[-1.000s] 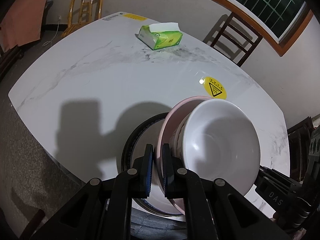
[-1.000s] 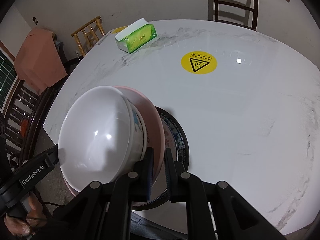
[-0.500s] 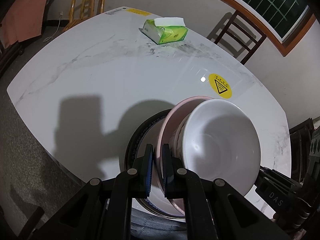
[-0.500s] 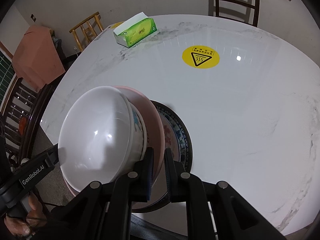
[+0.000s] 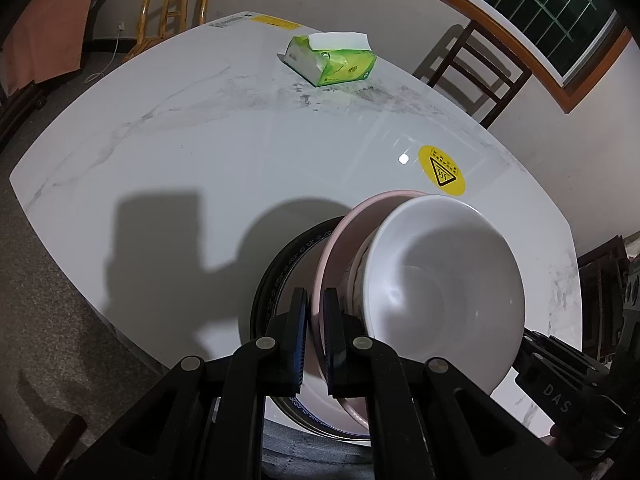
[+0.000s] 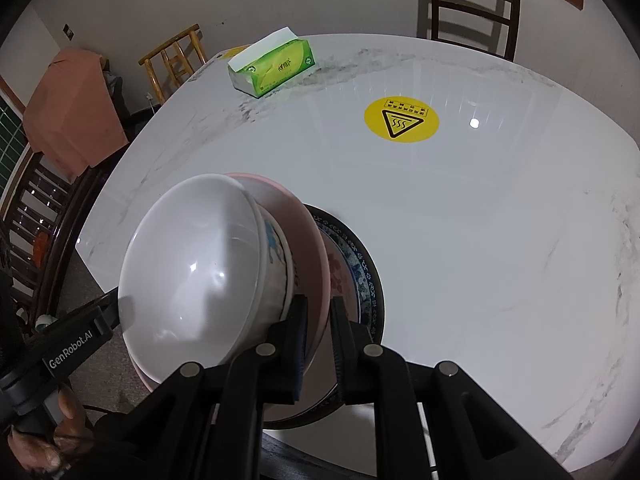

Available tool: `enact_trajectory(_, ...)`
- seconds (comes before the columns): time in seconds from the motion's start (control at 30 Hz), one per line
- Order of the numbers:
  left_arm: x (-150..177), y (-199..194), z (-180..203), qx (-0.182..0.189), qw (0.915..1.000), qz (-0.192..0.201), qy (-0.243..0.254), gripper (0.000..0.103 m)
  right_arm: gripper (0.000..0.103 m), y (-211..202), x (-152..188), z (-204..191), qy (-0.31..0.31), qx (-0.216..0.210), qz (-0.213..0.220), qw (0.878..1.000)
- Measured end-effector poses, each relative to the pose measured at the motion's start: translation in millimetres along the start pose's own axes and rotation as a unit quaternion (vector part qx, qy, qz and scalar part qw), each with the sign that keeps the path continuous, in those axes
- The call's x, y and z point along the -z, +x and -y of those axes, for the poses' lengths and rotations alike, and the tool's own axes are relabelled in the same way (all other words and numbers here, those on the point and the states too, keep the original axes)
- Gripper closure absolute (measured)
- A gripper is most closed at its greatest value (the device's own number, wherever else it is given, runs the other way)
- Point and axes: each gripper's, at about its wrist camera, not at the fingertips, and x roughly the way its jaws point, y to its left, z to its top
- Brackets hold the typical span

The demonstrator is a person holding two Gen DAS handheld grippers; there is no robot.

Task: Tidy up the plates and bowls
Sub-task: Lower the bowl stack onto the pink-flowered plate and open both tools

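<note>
Left wrist view shows one white glossy bowl [image 5: 444, 300] nested in a second bowl with a painted outer wall [image 5: 357, 276], both sitting in one pale pink shallow plate [image 5: 332, 256]. This stack is tilted up over one dark-rimmed patterned plate [image 5: 276, 276] that lies near the close edge of the white marble surface [image 5: 200, 152]. That makes two bowls and two plates. The left tongs [image 5: 315, 336] are clenched on the near rim of the pink plate, its edge pinched between the blue pads [image 5: 301, 336].

Right wrist view shows the same stack from the other side. The right tongs [image 6: 319, 344] grasp the pink plate's rim [image 6: 316, 264], with the white bowl [image 6: 192, 272] just to their left and the floral-walled bowl [image 6: 276, 248] squeezed between bowl and plate. The blue-and-black patterned plate [image 6: 366, 276] lies flat beneath, partly hidden by the stack and the tongs. A hand [image 6: 36, 440] is cut off at the lower left corner.

Farther back on the surface [image 6: 480, 220] are one green tissue box [image 6: 272, 66] and one round yellow warning sticker [image 6: 401, 120]. Its small print is too fine to read. Three chairs around the surface are cropped by the frame edges.
</note>
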Motion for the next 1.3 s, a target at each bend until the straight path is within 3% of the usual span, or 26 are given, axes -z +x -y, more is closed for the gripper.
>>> enact_trajectory(0.37,3,-2,2,0.000,0.9999,0.006,0.009,0.099,0.090,0,1,0,-0.003,0.002,0.002,1.000)
enact_trajectory(0.83,5,-12,2,-0.018,0.9991,0.027,0.027,0.086,0.055,-16,6,15,0.012,0.005,0.026,1.000)
enact_trajectory(1.3,25,-51,-2,-0.040,0.9941,0.089,0.048,0.074,0.037,-47,27,17,-0.005,-0.003,0.077,0.997)
